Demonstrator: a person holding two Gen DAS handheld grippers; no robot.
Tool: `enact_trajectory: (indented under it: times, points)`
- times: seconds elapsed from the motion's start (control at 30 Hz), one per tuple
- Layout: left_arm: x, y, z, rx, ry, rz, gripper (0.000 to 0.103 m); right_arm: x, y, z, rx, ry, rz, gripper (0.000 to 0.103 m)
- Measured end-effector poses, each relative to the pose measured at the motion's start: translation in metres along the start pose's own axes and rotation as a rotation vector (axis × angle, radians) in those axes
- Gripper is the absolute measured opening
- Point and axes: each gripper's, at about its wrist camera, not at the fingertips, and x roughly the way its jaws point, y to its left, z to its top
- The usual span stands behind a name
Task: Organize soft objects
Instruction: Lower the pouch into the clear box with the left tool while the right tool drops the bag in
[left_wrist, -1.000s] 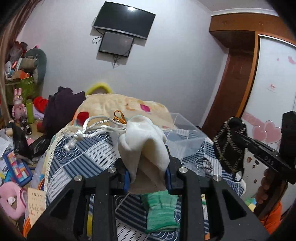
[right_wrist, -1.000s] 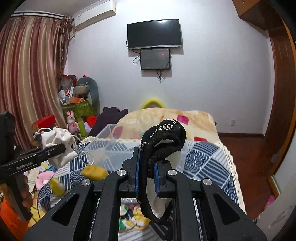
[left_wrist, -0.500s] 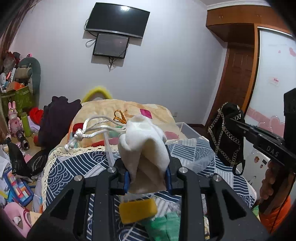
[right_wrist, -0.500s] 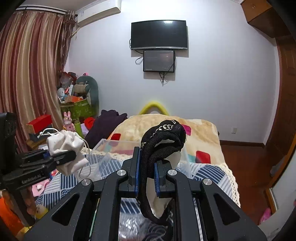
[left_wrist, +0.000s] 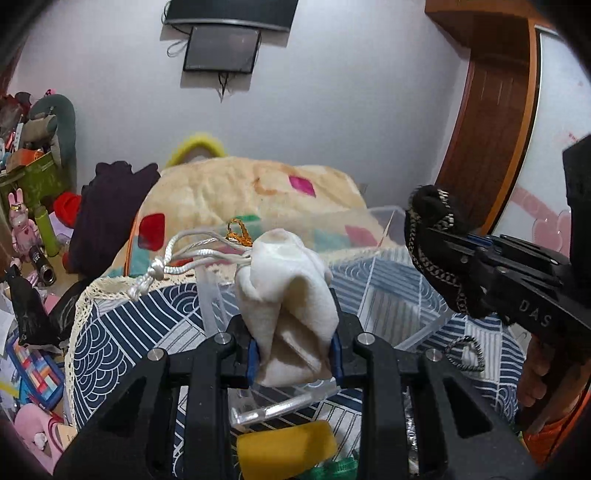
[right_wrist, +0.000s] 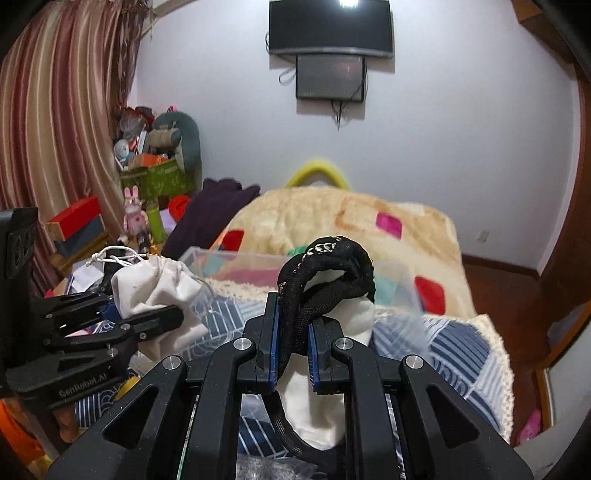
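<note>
Cloth pouch (left_wrist: 291, 295), white with a knotted drawstring (left_wrist: 162, 267), sits clamped between the blue pads of the left gripper (left_wrist: 294, 354); its body bulges up above the fingers, and the cord trails off to that gripper's left. The right gripper (right_wrist: 291, 354) is closed on a black fabric item with chain trim (right_wrist: 328, 266), which loops above the pads; a white part of it hangs below them. Directly ahead of both grippers, and lower, stands a clear plastic bin (right_wrist: 236, 264) on a blue patterned bedspread (right_wrist: 458, 354). A yellow block (left_wrist: 286, 448) and a green fabric piece (left_wrist: 332, 470) lie beneath the left gripper. Seen from the left wrist, the right gripper is to the right, gripped by a hand (left_wrist: 535, 373).
</note>
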Motion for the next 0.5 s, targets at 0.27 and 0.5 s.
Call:
enact_trajectory:
  times: [0.27, 0.5]
  points:
    - [0.010, -0.003, -0.005, 0.009, 0.052, 0.032, 0.033, 0.025, -0.004, -0.008, 0.011, 0.115, 0.005, 0.012]
    - [0.001, -0.001, -0.005, -0.002, 0.034, 0.033, 0.062, 0.017, -0.004, -0.011, 0.018, 0.136, 0.012, 0.044]
